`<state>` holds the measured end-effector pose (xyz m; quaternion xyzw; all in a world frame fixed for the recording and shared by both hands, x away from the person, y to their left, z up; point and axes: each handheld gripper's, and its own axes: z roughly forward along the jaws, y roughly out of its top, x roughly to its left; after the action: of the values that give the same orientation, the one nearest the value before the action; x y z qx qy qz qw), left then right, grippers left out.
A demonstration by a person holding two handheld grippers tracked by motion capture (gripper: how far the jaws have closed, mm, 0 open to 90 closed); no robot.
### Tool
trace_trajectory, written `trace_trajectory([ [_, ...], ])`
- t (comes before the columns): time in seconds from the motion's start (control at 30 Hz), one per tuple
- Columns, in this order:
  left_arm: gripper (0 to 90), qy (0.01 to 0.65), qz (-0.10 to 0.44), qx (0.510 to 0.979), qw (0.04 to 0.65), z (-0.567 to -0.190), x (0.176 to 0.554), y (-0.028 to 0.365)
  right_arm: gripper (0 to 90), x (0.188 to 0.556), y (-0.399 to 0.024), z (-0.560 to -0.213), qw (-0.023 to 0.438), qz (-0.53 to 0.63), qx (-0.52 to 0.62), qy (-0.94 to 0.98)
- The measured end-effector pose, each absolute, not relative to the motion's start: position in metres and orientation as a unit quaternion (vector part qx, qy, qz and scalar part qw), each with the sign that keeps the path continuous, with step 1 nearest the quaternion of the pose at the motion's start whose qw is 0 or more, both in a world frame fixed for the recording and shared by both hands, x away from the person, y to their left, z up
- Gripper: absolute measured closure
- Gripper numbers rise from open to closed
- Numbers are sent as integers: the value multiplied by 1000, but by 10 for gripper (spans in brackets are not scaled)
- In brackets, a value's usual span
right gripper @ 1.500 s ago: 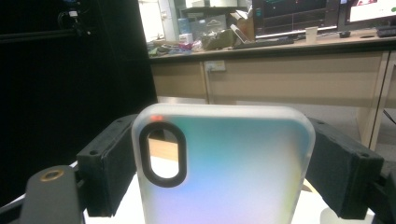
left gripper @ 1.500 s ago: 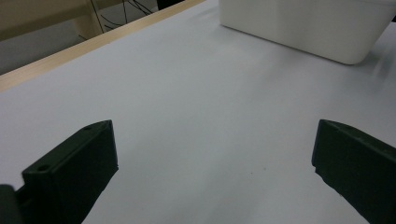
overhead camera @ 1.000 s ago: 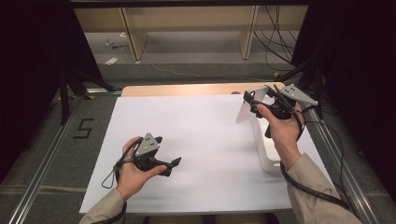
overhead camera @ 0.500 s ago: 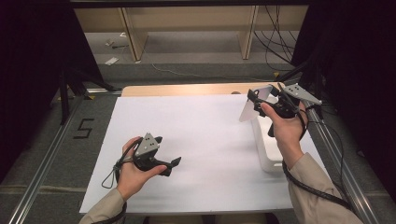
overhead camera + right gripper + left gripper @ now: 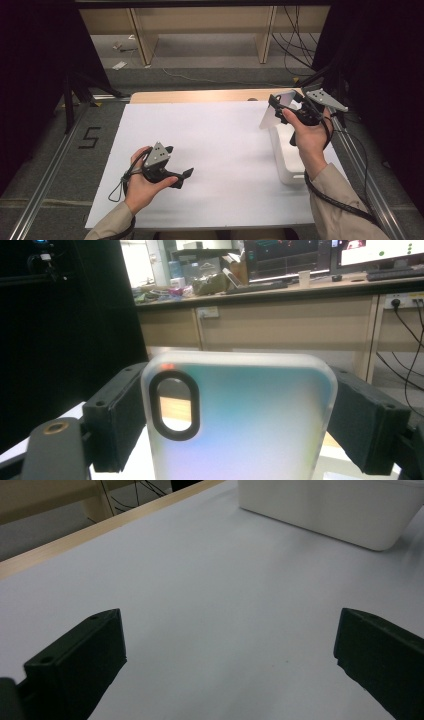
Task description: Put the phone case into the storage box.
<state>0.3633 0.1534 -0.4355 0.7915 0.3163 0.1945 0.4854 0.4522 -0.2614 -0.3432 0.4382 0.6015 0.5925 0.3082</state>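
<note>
The person's right hand [image 5: 307,137] is raised over the far right part of the tabletop [image 5: 225,150], at about two o'clock in the high view, wrist bent back and forearm coming up from the lower right corner. It carries the right claw [image 5: 278,107], which points toward ten o'clock, away from the person and to the left. That claw is clamped on a phone case [image 5: 240,420], one jaw pressing each long edge. In the right gripper view the case stands upright between the jaws, its long axis running up and down, its back turned to the camera and its oval camera cut-out at the upper left. In the high view the same phone case [image 5: 272,115] hangs in the air just above the far end of a white bin [image 5: 287,160].

The left hand [image 5: 145,180] rests low on the tabletop at about seven o'clock, with the left claw [image 5: 186,175] lying level and pointing toward three o'clock. Its jaws stand wide apart with only bare white surface between them.

By count: one phone case, one white bin [image 5: 330,507], two claws, two hands.
</note>
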Motion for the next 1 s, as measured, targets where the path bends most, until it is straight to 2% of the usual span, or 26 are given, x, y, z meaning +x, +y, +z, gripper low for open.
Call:
trace_trajectory([
  [1.0, 0, 318, 195, 790, 486, -436, 363, 154, 179, 456, -278, -342, 322, 584, 456, 589],
])
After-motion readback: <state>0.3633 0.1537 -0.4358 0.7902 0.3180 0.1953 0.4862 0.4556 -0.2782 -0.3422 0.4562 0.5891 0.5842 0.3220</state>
